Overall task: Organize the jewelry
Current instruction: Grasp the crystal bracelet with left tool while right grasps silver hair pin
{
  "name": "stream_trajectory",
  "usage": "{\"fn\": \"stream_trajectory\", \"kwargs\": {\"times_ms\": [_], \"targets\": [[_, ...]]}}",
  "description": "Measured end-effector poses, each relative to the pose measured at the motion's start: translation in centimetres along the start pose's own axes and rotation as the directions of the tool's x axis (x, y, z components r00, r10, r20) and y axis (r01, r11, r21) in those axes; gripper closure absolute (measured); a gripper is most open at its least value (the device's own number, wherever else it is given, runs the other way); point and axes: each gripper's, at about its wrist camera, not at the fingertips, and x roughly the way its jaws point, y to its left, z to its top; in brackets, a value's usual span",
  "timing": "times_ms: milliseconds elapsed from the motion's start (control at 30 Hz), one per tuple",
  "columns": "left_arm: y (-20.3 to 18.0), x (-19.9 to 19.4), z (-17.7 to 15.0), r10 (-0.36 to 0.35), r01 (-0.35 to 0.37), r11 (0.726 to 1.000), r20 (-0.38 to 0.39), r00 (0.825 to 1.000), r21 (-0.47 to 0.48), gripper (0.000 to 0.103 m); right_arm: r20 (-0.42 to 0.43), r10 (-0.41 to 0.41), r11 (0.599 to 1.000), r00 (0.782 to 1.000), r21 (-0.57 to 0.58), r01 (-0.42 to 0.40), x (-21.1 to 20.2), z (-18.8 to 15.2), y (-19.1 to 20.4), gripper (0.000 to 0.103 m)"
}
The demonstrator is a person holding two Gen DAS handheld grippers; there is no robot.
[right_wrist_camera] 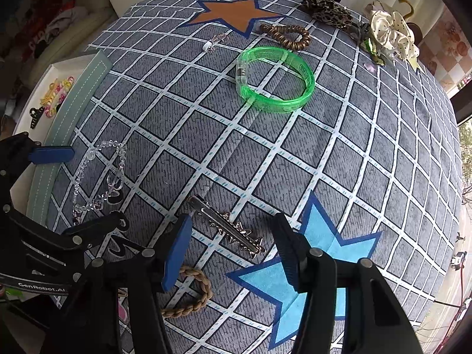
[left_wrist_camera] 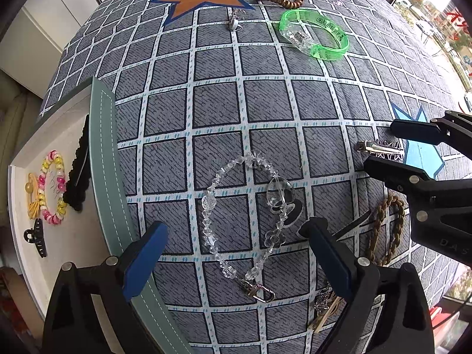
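Observation:
A clear crystal bead chain (left_wrist_camera: pixel 206 203) with a metal clasp lies on the checked cloth. My left gripper (left_wrist_camera: pixel 233 236) points down over it, open, one blue pad on each side and not touching it. A silver star-trimmed hair clip (right_wrist_camera: pixel 227 227) lies next to a light blue star print. My right gripper (right_wrist_camera: pixel 233 227) straddles the clip with its jaws apart, and the pads stand clear of it. In the left wrist view the right gripper (left_wrist_camera: pixel 380 146) shows at the right edge around the same hair clip (left_wrist_camera: pixel 377 147). The left gripper (right_wrist_camera: pixel 88 188) shows at the left of the right wrist view.
A grey-green tray (left_wrist_camera: pixel 103 147) at the left holds a pink-yellow bead bracelet (left_wrist_camera: pixel 53 188), a black claw clip (left_wrist_camera: pixel 37 237) and a black scrunchie (left_wrist_camera: pixel 78 171). On the cloth lie a green bangle (right_wrist_camera: pixel 274 104), a brown spiral tie (right_wrist_camera: pixel 286 35), a braided tie (right_wrist_camera: pixel 191 295) and scrunchies (right_wrist_camera: pixel 389 34).

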Motion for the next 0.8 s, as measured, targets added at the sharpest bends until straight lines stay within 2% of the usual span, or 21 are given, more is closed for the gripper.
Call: {"fn": "stream_trajectory", "kwargs": {"times_ms": [33, 133, 200, 233, 300, 333, 367, 400, 533, 800], "targets": [[-0.3, -0.3, -0.1, -0.001, 0.001, 1.000, 0.004, 1.000, 0.005, 0.009, -0.001, -0.009, 1.000, 1.000, -0.006, 0.009, 0.1, 0.1, 0.2, 0.048], [-1.0, -1.0, -0.2, -0.004, 0.003, 1.000, 0.018, 1.000, 0.024, 0.024, -0.003, -0.019, 1.000, 1.000, -0.015, 0.019, 0.2, 0.3, 0.5, 0.055], [-1.2, -1.2, -0.2, -0.007, 0.006, 0.999, 0.026, 1.000, 0.037, 0.041, -0.005, -0.022, 1.000, 1.000, -0.014, 0.022, 0.3, 0.4, 0.5, 0.061], [-1.3, -1.4, -0.3, -0.009, 0.008, 0.999, 0.029, 1.000, 0.044, 0.046, -0.007, -0.023, 1.000, 1.000, -0.012, 0.022, 0.3, 0.6, 0.7, 0.065], [-1.5, -1.6, -0.4, -0.014, 0.012, 0.998, 0.034, 0.999, 0.058, 0.071, -0.011, -0.028, 1.000, 1.000, -0.004, 0.028, 0.6, 1.0, 1.3, 0.073], [-1.5, -1.6, -0.4, -0.018, 0.016, 0.998, 0.033, 0.999, 0.061, 0.075, -0.013, -0.031, 1.000, 0.999, 0.003, 0.031, 0.6, 0.8, 1.6, 0.074], [-1.4, -1.6, -0.4, -0.028, 0.026, 0.998, 0.032, 0.999, 0.058, 0.077, -0.014, -0.032, 0.999, 0.999, 0.011, 0.032, 0.6, 0.9, 1.6, 0.081], [-1.4, -1.6, -0.5, -0.042, 0.040, 0.998, 0.031, 0.999, 0.051, 0.087, -0.014, -0.033, 0.999, 0.999, 0.019, 0.033, 0.3, 0.8, 1.5, 0.081], [-1.2, -2.5, -0.1, -0.101, 0.101, 0.995, 0.035, 0.994, 0.011, 0.090, -0.011, -0.029, 0.997, 1.000, 0.070, 0.029, -0.5, 0.0, 0.8, 0.081], [1.4, -4.6, 0.0, -0.174, 0.175, 0.984, 0.073, 0.982, -0.015, 0.090, 0.021, 0.054, 0.963, 0.998, 0.262, -0.058, -2.0, -1.7, -2.2, 0.081]]}}
